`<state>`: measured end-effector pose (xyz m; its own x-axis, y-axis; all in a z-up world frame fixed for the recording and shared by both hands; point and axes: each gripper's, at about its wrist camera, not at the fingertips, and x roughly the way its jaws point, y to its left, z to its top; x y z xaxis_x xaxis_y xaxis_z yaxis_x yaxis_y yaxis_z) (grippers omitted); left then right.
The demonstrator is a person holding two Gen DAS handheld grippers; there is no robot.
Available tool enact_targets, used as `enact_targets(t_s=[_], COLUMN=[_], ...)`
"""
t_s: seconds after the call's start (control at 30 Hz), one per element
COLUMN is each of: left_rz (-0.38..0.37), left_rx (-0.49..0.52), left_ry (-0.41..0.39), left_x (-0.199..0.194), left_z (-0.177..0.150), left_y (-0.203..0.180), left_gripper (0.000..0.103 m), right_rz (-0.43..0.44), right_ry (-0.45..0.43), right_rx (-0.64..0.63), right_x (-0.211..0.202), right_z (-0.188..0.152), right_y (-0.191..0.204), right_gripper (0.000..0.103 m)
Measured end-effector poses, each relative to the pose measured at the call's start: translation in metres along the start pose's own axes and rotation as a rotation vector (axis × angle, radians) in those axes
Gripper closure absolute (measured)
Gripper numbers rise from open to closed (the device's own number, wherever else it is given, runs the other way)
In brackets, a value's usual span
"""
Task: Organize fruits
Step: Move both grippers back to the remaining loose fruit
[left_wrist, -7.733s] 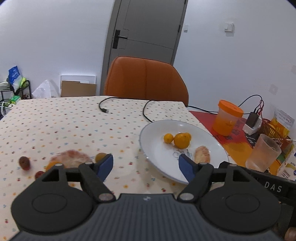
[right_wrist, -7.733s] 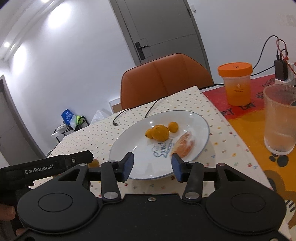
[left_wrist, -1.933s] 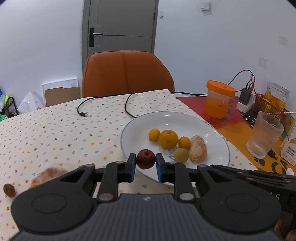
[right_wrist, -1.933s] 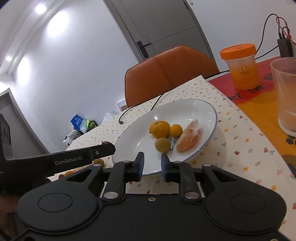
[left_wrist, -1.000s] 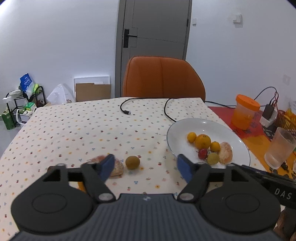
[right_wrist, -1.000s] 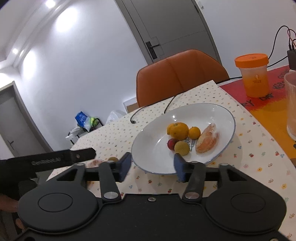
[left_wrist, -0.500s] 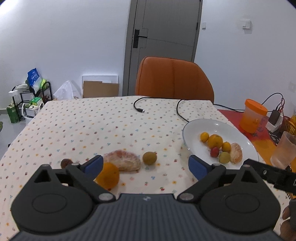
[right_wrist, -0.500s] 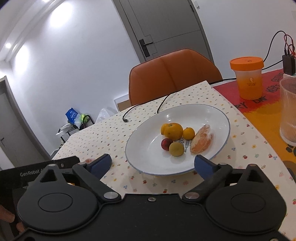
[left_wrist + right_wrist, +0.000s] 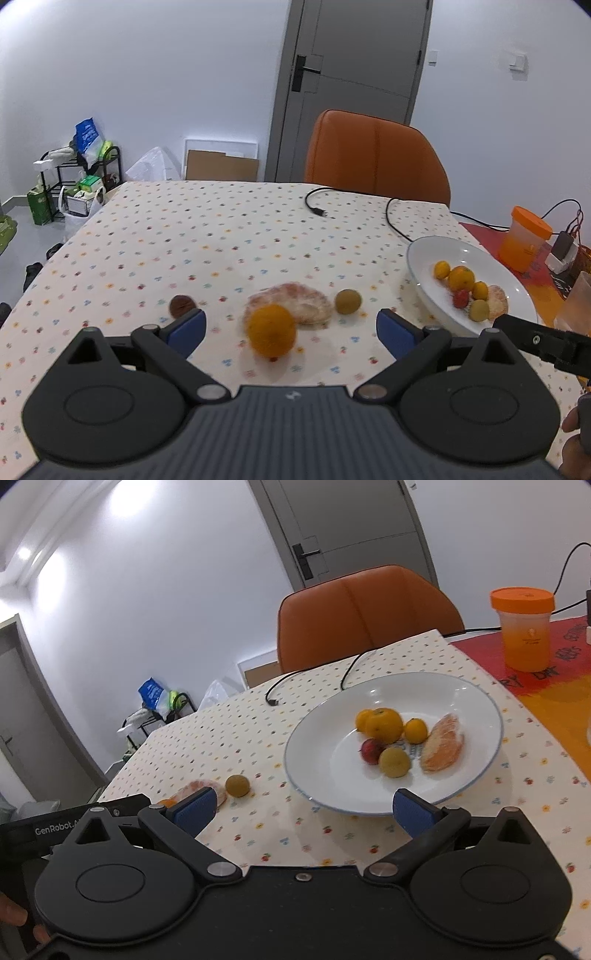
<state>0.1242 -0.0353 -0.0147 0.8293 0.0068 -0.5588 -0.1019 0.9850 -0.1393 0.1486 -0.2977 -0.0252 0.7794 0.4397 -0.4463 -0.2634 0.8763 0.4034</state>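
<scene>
My left gripper (image 9: 291, 330) is open above the dotted tablecloth, with an orange (image 9: 272, 330) between its spread fingers, untouched. Just beyond lie a peeled citrus piece (image 9: 291, 307), a small green-brown fruit (image 9: 347, 301) and a dark brown fruit (image 9: 181, 305). The white plate (image 9: 424, 258) at right holds several small oranges, a red fruit, a yellow-green fruit and a peeled segment. My right gripper (image 9: 303, 808) is open near the front rim of the plate (image 9: 317, 782), holding nothing. The green-brown fruit (image 9: 237, 785) and the peeled piece (image 9: 201, 788) show at its left.
An orange chair (image 9: 375, 155) stands behind the table. A black cable (image 9: 391, 218) trails past the plate. At the right are an orange-lidded jar (image 9: 523, 627), a clear cup (image 9: 576, 299) and a red-orange mat (image 9: 546, 686). A rack with bags (image 9: 79, 166) is on the floor.
Since 1.9 s ago my left gripper let go of the red fruit on the plate, opened and swung left over the loose fruits. The right gripper opened wide.
</scene>
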Motion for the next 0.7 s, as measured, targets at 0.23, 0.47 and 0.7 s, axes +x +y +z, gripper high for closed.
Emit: enact_targets(t_s=[0.23,0.47,0.7], left_rz=[0.02,0.024,0.028], left_rx=[-0.031,-0.049,-0.084], left_ry=[0.005,0.012,0.023], left_x=[-0.001,-0.001,0.002], left_z=[-0.003,-0.007,-0.012], left_y=[0.019,0.033,0.051], left_gripper=[0.005,0.005,0.005], right_rz=[0.014,0.017,0.028], right_ry=[0.022,0.038,0.051], right_rx=[-0.025,-0.045,-0.087], right_x=[0.01,0.018,0.027], right_z=[-0.004,-0.006,-0.008], right_y=[0.014,0.025,0.043], right_gripper=[0.0,0.0,0.0])
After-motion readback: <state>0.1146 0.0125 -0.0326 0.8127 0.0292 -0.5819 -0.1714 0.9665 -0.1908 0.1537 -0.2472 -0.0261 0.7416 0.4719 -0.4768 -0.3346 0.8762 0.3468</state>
